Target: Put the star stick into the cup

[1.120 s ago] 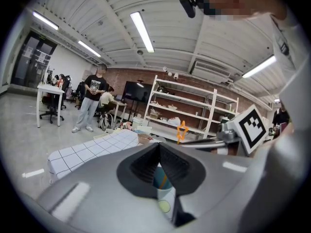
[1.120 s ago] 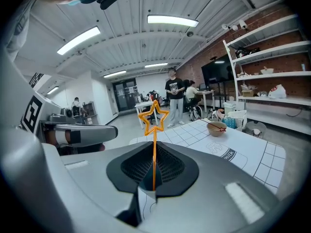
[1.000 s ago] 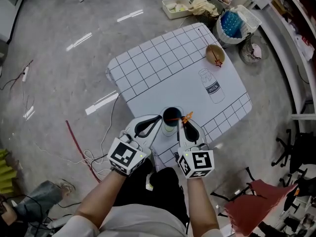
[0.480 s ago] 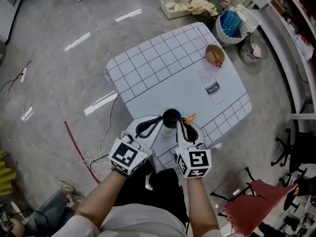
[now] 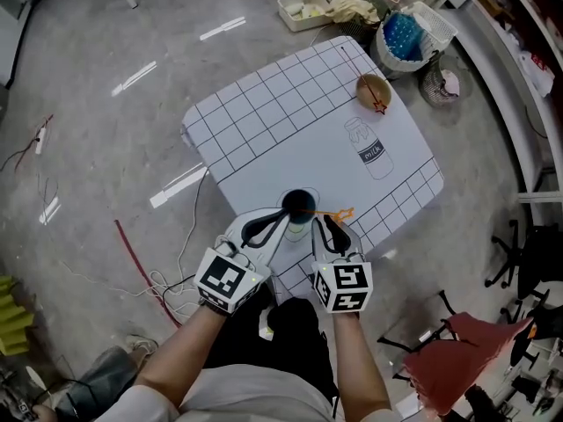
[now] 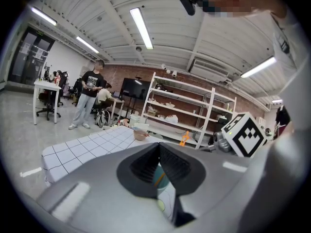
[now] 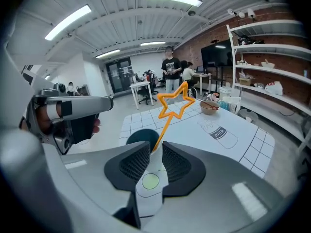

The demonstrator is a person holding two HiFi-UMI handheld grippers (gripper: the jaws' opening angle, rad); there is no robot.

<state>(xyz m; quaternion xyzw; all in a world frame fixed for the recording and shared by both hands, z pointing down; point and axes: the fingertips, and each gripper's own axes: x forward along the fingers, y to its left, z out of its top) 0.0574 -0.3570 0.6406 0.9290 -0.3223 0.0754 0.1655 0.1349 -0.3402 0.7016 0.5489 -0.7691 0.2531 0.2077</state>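
Observation:
The dark teal cup (image 5: pixel 299 204) stands near the front edge of the white grid table (image 5: pixel 264 112). My left gripper (image 5: pixel 283 211) reaches it from the left, and teal wall (image 6: pixel 158 175) shows between its shut pads (image 6: pixel 145 163). My right gripper (image 5: pixel 325 222) is just right of the cup, shut on the thin orange stick (image 7: pixel 163 130). The star (image 7: pixel 176 101) at its end stands above the jaws and over the cup (image 7: pixel 143 137) beyond. From above, the star (image 5: pixel 339 212) lies right of the cup's rim.
A wooden bowl (image 5: pixel 373 91) sits at the table's far right corner, near a drawn milk bottle (image 5: pixel 369 150). Baskets and a tray (image 5: pixel 405 33) stand on the floor behind. Cables (image 5: pixel 158 280) lie at the left, a red chair (image 5: pixel 449 359) at the right. People (image 6: pixel 87 98) stand by desks.
Both grippers stay at the cup with the same holds. The star has edged slightly to the right of the rim, and the head view has shifted a little.

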